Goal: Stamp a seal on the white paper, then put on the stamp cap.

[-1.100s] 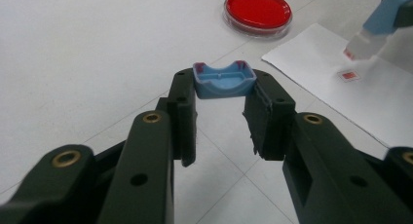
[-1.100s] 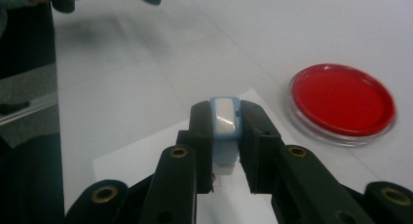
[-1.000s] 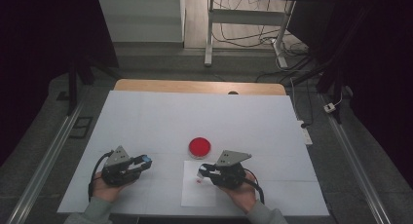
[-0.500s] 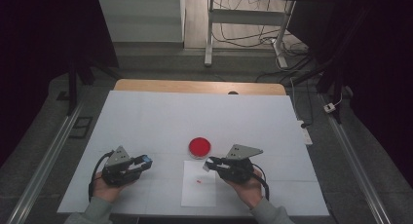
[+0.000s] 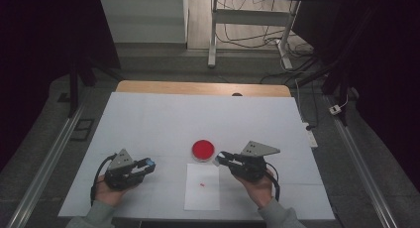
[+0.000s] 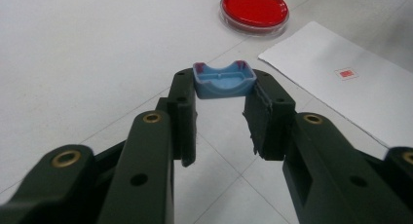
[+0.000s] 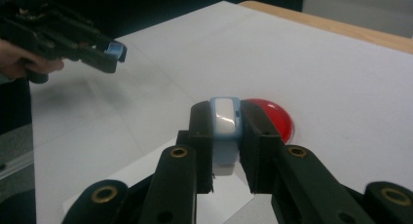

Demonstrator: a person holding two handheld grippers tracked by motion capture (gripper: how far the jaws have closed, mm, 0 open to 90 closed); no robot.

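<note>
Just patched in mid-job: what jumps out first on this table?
The red round dish at mid-table stands out against the white table cover, just beyond a white paper sheet with a small red mark. Each claw grips a small blue part: the left claw holds a blue cap at its jaw tips, and the right claw clamps a blue-and-white stamp body in front of the dish.
</note>
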